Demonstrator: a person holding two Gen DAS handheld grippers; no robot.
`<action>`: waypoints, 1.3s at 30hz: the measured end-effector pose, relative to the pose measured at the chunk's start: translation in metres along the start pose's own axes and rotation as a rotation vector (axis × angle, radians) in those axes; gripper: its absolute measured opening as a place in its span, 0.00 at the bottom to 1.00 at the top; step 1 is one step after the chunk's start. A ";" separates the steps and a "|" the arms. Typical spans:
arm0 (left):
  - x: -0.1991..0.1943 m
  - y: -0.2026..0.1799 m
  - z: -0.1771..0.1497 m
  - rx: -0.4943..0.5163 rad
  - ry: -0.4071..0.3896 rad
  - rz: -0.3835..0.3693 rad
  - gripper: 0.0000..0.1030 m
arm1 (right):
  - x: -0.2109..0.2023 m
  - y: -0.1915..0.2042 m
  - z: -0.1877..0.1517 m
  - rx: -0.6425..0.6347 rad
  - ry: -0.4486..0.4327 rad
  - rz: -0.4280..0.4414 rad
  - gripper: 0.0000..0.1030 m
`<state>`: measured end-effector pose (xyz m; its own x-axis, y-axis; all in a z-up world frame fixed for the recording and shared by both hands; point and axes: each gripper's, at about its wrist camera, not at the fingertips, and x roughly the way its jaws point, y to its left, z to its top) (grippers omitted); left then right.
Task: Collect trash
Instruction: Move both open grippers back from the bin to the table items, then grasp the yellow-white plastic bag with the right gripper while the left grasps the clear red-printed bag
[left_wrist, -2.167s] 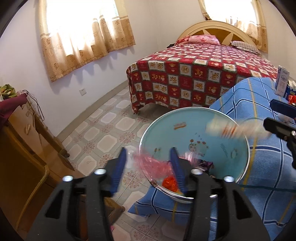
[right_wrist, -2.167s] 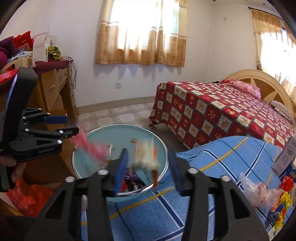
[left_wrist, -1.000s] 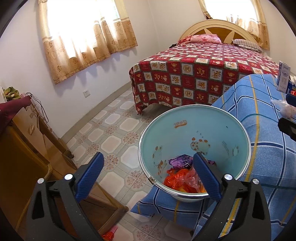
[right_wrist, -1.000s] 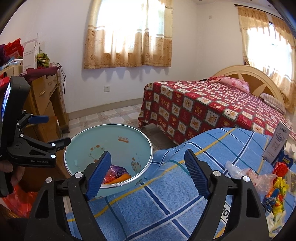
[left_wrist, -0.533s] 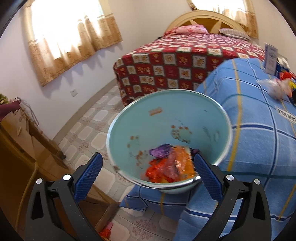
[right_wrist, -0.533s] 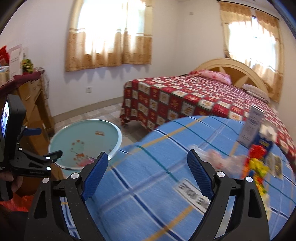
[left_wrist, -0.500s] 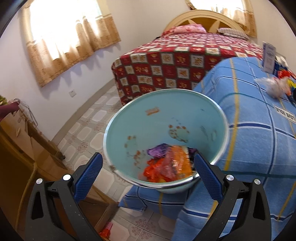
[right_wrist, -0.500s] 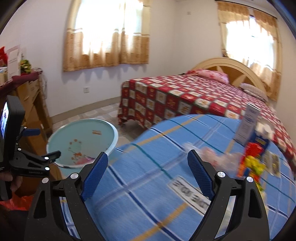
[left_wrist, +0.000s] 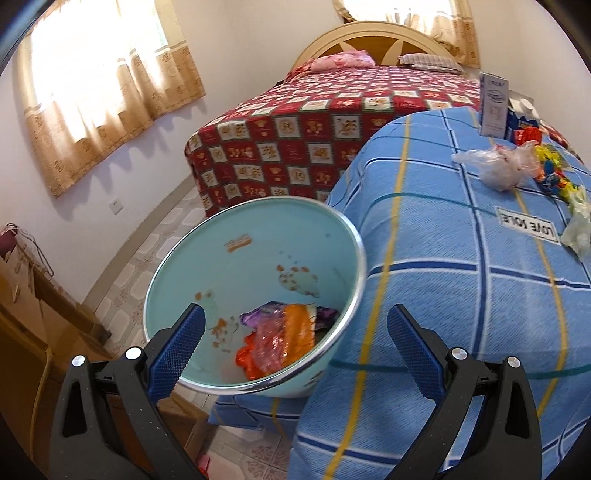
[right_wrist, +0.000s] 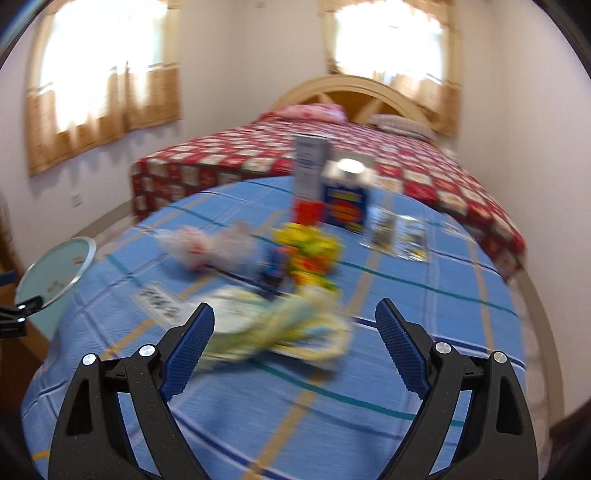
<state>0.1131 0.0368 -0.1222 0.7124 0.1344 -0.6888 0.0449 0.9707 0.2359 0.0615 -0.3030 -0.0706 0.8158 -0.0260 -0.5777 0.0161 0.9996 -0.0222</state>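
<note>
Standing wide apart with nothing between their blue pads, the left tongs (left_wrist: 291, 343) hung over the pale blue bin (left_wrist: 258, 236), which sat against the near-left edge of the surface (left_wrist: 443, 295), a table under a blue checked cloth; inside the bin lay a heap of wrappers (left_wrist: 280, 339), orange, pink and purple; the right tongs (right_wrist: 294, 332) were likewise gaping and empty, their jaws having just been opening, and they pointed across the blurred surface (right_wrist: 406, 369) at the remaining trash; nearest them lay a pale yellow-green crumpled bag (right_wrist: 280, 328), just beyond the pads and not touched by them; farther in, toward the middle of the surface, a clear plastic bag (right_wrist: 210, 247) with red marks lay to the left, and a bright yellow and orange bundle of wrappers (right_wrist: 310, 254) lay just beside it on the right; flat silvery packets (right_wrist: 399, 236) rested toward the right edge; at the far edge stood a blue carton (right_wrist: 345, 195) and a tall white box (right_wrist: 308, 170), upright and just beside each other; beyond the surface stretched a bed (right_wrist: 258, 158) under a red patterned cover, with curtained windows behind it.
</note>
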 end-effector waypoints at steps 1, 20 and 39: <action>0.000 -0.002 0.001 0.002 -0.001 0.001 0.94 | 0.002 -0.007 -0.001 0.011 0.005 -0.011 0.85; 0.008 0.000 0.002 -0.007 0.015 0.012 0.94 | 0.058 -0.030 -0.007 0.026 0.253 0.093 0.51; -0.001 -0.024 0.020 0.008 -0.022 -0.022 0.94 | 0.011 -0.047 -0.010 0.135 0.100 0.189 0.12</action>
<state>0.1252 0.0095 -0.1129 0.7265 0.1089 -0.6785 0.0657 0.9718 0.2264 0.0639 -0.3500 -0.0836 0.7505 0.1673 -0.6394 -0.0488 0.9788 0.1988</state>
